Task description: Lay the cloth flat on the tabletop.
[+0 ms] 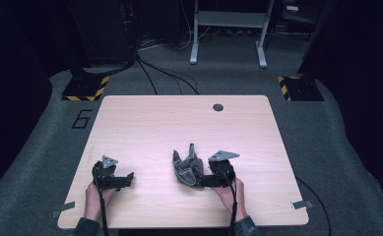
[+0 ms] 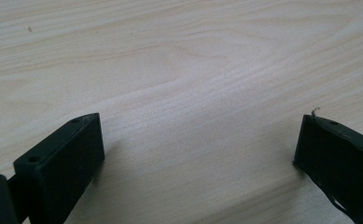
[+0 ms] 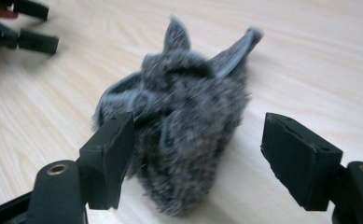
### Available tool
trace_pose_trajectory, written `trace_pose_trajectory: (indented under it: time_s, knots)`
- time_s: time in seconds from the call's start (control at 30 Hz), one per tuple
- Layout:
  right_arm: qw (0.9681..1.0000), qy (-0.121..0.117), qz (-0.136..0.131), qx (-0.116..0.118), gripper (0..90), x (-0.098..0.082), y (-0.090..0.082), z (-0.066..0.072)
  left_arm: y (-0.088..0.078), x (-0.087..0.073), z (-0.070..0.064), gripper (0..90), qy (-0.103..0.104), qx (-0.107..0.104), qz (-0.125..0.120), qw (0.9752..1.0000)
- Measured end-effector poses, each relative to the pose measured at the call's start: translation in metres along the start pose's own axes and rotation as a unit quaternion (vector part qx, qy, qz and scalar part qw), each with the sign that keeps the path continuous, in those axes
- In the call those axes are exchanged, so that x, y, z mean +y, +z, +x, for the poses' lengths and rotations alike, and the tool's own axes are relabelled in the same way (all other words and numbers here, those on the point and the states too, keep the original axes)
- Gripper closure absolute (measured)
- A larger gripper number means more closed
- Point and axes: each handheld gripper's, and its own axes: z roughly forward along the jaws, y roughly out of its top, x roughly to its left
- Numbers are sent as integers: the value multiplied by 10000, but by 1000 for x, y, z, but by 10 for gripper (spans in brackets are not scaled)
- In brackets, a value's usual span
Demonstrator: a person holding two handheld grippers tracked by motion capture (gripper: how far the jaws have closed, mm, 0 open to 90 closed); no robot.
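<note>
Jaws of our right gripper point(image 3: 195, 154) stand apart around the grey fuzzy cloth bundle point(image 3: 188, 121), not pinching; left gripper point(image 2: 198, 154) idles open over the table point(image 1: 144, 123), keeping clear.

Room dim w/ dark corners; desk point(image 1: 179, 123) evenly lit from above, soft shadows. High view low-res. Right gripper view: grey fuzzy item point(image 3: 188, 126) slightly blurred; wood grain sharp.

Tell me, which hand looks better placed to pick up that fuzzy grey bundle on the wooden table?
Probably the right. The right gripper sits right at the fuzzy grey fabric bundle, its open jaws either side of it. The left gripper rests well apart, open over bare light wooden table.
</note>
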Motion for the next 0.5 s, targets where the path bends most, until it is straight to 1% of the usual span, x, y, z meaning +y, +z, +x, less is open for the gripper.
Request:
trace_pose_trajectory:
  time_s: [0.03, 0.07, 0.1, 0.13, 0.17, 0.23, 0.27, 0.33, 0.37, 0.4, 0.43, 0.47, 0.5]
  knots:
    - [10000, 11, -57, -72, 270, 6, -3, -5, 0, 1, 0, 14, -33, 0, 50, 10000]
    - [10000, 11, -57, -72, 270, 6, -3, -5, 1, 3, -1, 14, -39, 32, 81, 10000]
    - [9999, 72, -71, -131, 287, 11, -4, -9, 0, 5, -1, 38, -9, 24, 172, 9998]
    - [9999, 72, -71, -131, 287, 11, -4, -9, 0, 7, -3, 38, -10, 0, 219, 9998]
    - [9998, 76, -67, -169, 291, 14, -3, -11, 0, 9, -5, 56, -3, -39, 201, 9998]
    - [9998, 79, -67, -187, 317, 20, -1, -14, 0, 14, -8, 54, 66, -135, 149, 9998]
    - [9997, 66, -52, -244, 322, 23, 1, -16, -1, 17, -13, 52, 91, -219, 90, 9997]
    - [9997, 46, -31, -245, 348, 30, 5, -19, -2, 24, -20, 55, 174, -359, -41, 9992]
    - [9997, 42, -25, -256, 364, 33, 8, -21, -3, 28, -23, 57, 218, -441, -116, 9987]
    - [9996, 62, -8, -268, 380, 36, 11, -22, -4, 32, -26, 59, 261, -538, -130, 9981]
    - [9996, 83, 15, -266, 400, 39, 14, -24, -3, 36, -30, 67, 318, -593, -199, 9975]
    - [9996, 138, 51, -232, 427, 43, 20, -27, -3, 44, -38, 84, 422, -723, -244, 9962]
    - [9996, 138, 51, -232, 427, 43, 20, -27, -3, 44, -38, 92, 422, -723, -244, 9962]
